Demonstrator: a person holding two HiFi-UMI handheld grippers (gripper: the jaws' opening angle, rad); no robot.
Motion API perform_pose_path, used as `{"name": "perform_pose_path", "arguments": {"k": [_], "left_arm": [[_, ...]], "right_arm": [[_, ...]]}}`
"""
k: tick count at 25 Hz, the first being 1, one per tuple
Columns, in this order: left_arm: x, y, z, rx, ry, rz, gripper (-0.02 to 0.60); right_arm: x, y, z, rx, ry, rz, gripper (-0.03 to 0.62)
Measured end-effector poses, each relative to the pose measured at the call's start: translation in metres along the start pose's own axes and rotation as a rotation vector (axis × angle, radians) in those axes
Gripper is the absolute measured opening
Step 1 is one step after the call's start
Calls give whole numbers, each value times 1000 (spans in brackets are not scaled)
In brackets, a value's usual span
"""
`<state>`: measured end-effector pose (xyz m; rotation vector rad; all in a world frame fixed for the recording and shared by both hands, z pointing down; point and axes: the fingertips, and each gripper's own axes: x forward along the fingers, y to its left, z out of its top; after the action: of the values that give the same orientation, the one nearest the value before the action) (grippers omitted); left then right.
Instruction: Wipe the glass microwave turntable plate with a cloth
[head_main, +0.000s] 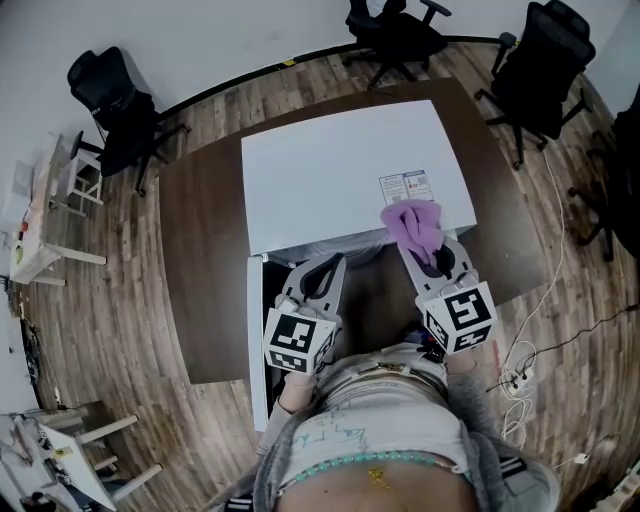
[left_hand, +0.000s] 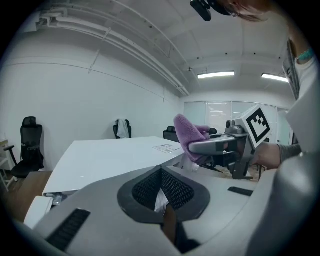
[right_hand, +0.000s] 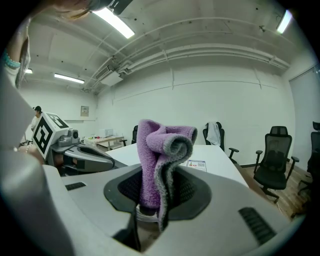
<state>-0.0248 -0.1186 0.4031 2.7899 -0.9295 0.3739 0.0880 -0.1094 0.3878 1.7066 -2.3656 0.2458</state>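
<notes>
The right tool (head_main: 438, 264) clamps a bunched purple cloth (head_main: 414, 224), held at the front edge of a white microwave (head_main: 340, 170) on the brown counter (head_main: 205, 260). The left tool (head_main: 318, 272) sits alongside, jaws pressed together.

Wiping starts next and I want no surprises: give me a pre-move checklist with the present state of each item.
1. Grip on purple cloth by right gripper: ok, clamped between the jaws, standing up.
2. Spare left gripper: ok, shut, nothing held.
3. Access: microwave door seems swung open at the left: ok.
4. Sight of glass plate: cannot tell, no view shows it clearly.
5. Gap between grippers: ok, side by side, apart.
</notes>
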Motion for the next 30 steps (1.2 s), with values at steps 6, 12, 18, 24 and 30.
{"name": "perform_pose_path", "arguments": {"k": [6, 12, 18, 24, 30], "left_arm": [[3, 0, -9, -5, 21, 2, 11], [6, 4, -20, -21, 27, 21, 11], [8, 18, -33, -32, 61, 49, 11], [15, 27, -53, -53, 103, 79, 11], [25, 34, -80, -95, 148, 100, 11]], "right_arm": [[-2, -2, -3, -2, 4, -5, 114], [5, 6, -12, -10, 22, 30, 114], [17, 14, -11, -19, 40, 64, 114], [25, 18, -14, -22, 53, 92, 114], [29, 20, -19, -19, 64, 98, 114]]}}
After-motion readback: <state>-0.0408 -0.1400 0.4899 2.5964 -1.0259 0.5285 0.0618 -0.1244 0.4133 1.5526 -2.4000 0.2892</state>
